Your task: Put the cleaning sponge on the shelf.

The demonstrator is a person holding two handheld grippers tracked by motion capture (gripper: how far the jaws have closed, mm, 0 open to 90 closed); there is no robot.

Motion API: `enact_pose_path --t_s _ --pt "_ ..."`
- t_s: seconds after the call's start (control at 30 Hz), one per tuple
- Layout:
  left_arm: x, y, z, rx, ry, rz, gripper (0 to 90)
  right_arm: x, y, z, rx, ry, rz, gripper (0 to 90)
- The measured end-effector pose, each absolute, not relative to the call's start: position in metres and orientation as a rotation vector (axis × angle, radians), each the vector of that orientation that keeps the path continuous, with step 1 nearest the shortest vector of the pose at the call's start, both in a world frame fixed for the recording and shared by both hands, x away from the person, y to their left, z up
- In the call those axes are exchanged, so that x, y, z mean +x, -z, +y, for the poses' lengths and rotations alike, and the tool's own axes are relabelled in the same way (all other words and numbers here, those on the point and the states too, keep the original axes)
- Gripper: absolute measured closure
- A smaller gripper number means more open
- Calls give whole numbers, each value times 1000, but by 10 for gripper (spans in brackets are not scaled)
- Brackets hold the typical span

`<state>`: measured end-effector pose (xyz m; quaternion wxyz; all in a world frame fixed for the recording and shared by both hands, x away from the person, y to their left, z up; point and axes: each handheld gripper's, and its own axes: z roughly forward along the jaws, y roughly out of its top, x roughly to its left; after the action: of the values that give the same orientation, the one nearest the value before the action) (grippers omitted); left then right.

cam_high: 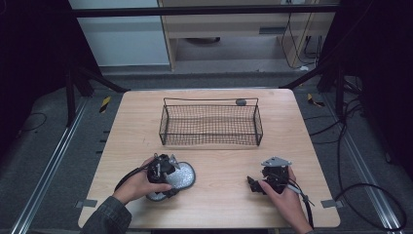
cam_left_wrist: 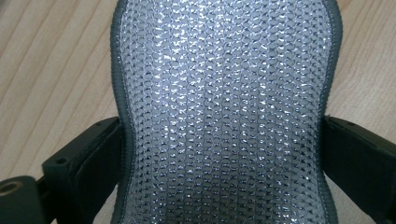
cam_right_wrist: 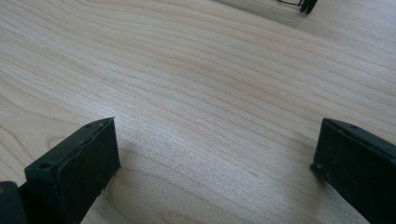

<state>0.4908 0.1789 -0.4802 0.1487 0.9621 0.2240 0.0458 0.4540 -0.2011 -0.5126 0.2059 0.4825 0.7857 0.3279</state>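
Note:
A silvery, glittering mesh pad (cam_high: 184,176) with a grey stitched border lies flat on the wooden table at the front left. My left gripper (cam_high: 171,181) is over it, held in a person's hand. In the left gripper view the pad (cam_left_wrist: 224,93) runs up between the two black jaws, which stand wide apart on either side of its narrow waist and about touch its border; the left gripper (cam_left_wrist: 223,154) is open. My right gripper (cam_high: 252,185) rests at the front right, jaws pointing left. It is open (cam_right_wrist: 217,163) over bare wood with nothing between the fingers.
A black wire basket (cam_high: 210,100) stands across the middle of the table (cam_high: 219,204), behind both grippers. A small dark object (cam_high: 240,102) sits at its far rim. The basket's corner (cam_right_wrist: 306,4) shows at the top of the right gripper view.

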Motion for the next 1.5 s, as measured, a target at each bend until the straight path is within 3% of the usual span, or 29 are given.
enact_pose_path --t_s 0.2,0.97,1.5 --pt "489 477 179 2757 -146 668 63 454 513 -201 1348 -916 2186 4" --pt "482 431 178 2679 -443 589 83 453 513 -200 1348 -927 2177 3" --pt "502 386 171 2687 -587 523 85 454 513 -200 1354 -924 2173 3"
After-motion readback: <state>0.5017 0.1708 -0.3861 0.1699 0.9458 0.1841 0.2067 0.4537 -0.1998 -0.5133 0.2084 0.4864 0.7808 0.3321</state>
